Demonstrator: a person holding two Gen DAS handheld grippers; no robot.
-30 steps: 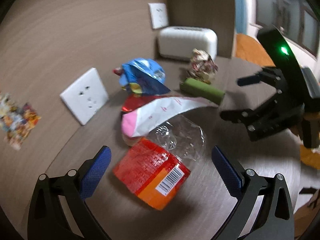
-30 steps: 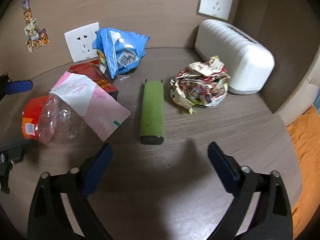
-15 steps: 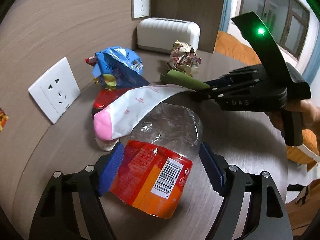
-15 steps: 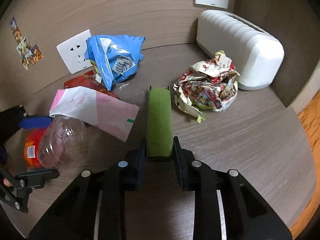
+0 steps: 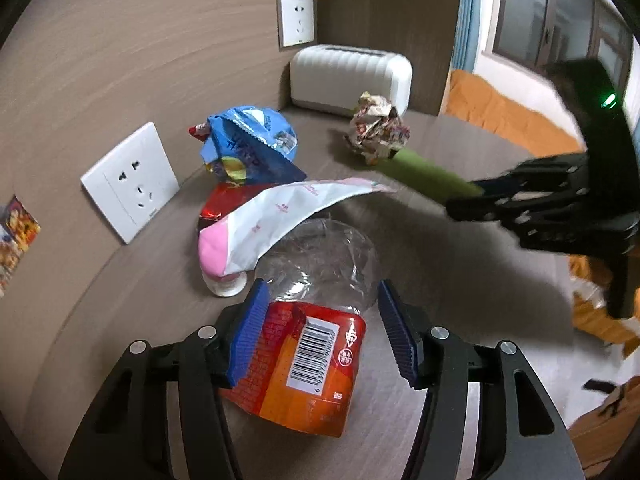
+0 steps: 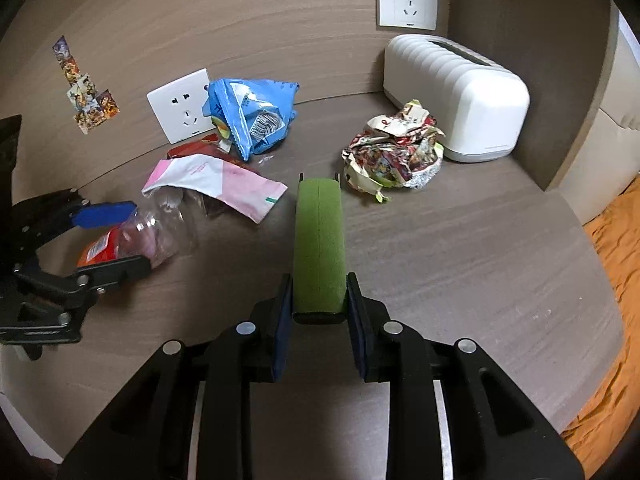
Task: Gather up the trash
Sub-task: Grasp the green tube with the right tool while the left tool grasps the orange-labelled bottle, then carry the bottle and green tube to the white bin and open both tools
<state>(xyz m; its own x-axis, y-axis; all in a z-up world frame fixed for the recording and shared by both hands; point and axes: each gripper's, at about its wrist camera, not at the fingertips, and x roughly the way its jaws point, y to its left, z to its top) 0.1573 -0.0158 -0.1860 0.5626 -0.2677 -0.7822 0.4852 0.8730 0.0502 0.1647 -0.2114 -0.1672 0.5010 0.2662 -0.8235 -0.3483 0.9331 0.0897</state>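
Clamping now: right gripper (image 6: 318, 312), wide open a second ago, shut on the green foam-like block (image 6: 319, 240) and lifting. Left gripper (image 5: 320, 336), also narrowed, pinching the crushed clear plastic bottle with red-orange label (image 5: 308, 364) between its pads. Two pieces secured; the rest ahead, untouched.

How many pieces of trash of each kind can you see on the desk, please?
Snack bags and wrappers: 3, blue bag, red wrapper, pink-and-white pouch
Plastic bottle: 1
Crumpled paper ball: 1
Green tube: 1
Total: 6
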